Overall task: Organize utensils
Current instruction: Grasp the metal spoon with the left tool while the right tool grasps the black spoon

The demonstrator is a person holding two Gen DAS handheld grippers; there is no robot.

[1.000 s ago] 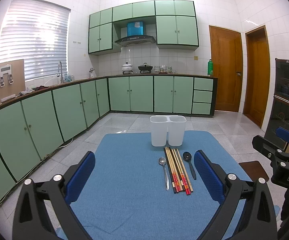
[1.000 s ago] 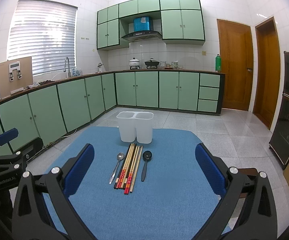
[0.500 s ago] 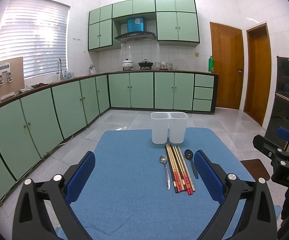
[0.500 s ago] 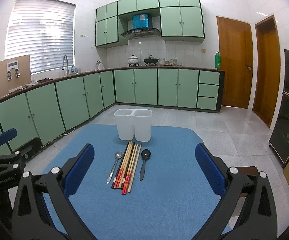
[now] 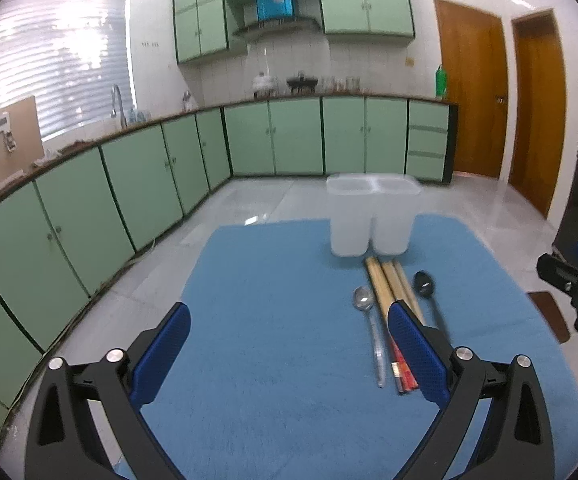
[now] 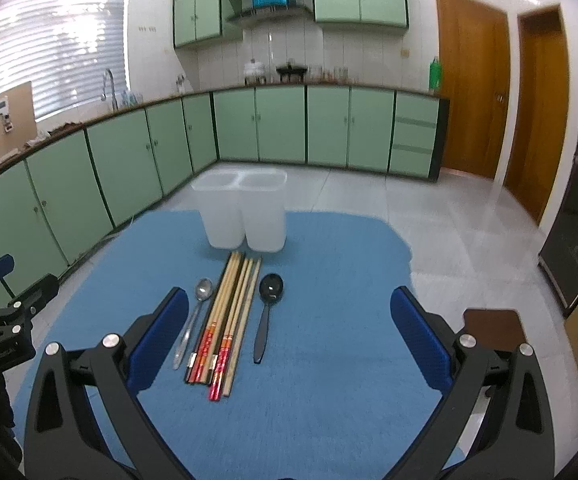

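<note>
A white two-compartment holder (image 5: pixel 373 216) (image 6: pixel 245 210) stands empty on a blue mat (image 5: pixel 273 320) (image 6: pixel 329 320). In front of it lie a metal spoon (image 5: pixel 369 328) (image 6: pixel 194 326), several wooden chopsticks with red ends (image 5: pixel 387 292) (image 6: pixel 229 312) and a black spoon (image 5: pixel 427 292) (image 6: pixel 267 312), side by side. My left gripper (image 5: pixel 289 344) is open and empty above the mat, left of the utensils; its right finger covers part of the chopsticks. My right gripper (image 6: pixel 289 332) is open and empty, with the utensils between its fingers and just ahead.
The mat covers a small table in a kitchen with green cabinets (image 6: pixel 129 152) along the left and back. Wooden doors (image 6: pixel 473 96) are at the right. A brown stool (image 6: pixel 493 326) stands by the table's right side. The other gripper shows at each view's edge (image 5: pixel 577 292) (image 6: pixel 5 320).
Both grippers have moved forward and lower toward the utensils and holder, which now look larger. Both stay open. The utensils have not moved.
</note>
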